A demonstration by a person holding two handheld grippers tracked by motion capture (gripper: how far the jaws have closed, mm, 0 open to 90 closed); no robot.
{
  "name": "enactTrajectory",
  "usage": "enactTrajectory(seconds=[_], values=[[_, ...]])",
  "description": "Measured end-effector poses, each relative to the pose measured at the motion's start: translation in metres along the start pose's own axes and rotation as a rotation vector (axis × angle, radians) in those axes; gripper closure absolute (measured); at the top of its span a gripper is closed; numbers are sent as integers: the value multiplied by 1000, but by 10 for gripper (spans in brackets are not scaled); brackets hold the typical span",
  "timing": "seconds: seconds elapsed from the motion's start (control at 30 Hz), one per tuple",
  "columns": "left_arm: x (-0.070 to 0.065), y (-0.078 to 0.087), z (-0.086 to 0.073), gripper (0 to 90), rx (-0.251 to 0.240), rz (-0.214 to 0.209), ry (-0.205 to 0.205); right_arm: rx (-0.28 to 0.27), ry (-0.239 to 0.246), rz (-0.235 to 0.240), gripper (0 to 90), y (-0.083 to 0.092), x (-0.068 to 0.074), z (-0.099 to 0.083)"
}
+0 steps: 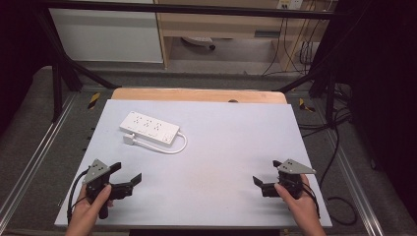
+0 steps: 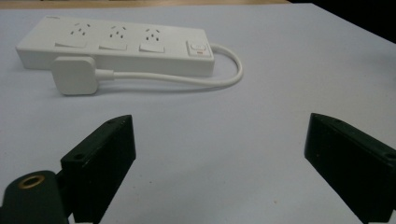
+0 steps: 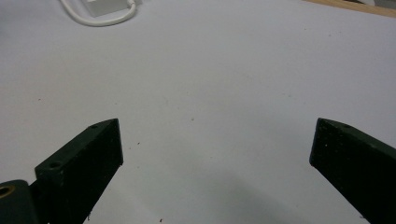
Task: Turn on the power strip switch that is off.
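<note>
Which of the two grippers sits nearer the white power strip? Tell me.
The left gripper. It sits near the table's front left, below the power strip at back left; the right gripper sits far across at front right.

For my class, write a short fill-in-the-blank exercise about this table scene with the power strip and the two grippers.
1. The white power strip has ___ socket groups in a row.
2. Its plug lies on the table, not in a ___.
3. The jaws of the left gripper and the right gripper stand ___.
4. The gripper nearer the strip is the ___ one.

Missing words: three; socket; open; left
</note>
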State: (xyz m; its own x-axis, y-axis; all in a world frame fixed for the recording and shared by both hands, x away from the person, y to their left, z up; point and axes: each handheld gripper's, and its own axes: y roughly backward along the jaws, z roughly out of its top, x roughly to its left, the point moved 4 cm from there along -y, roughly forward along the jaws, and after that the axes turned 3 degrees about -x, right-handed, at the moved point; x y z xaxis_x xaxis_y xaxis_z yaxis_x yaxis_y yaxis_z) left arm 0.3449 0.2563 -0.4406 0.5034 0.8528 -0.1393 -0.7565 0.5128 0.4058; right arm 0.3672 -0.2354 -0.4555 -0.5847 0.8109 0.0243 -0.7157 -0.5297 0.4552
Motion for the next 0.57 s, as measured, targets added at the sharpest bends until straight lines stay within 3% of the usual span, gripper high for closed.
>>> enactTrajectory(seconds=[0.33, 0.47, 0.57], values=[[-7, -10, -13, 94, 64, -29, -30, 2, -2, -7, 24, -1, -2, -1], [-10, -13, -14, 93, 72, -29, -69, 26, -4, -40, 23, -4, -5, -4], [-12, -16, -12, 92, 65, -38, -63, 62, -13, -75, 25, -8, -11, -8]])
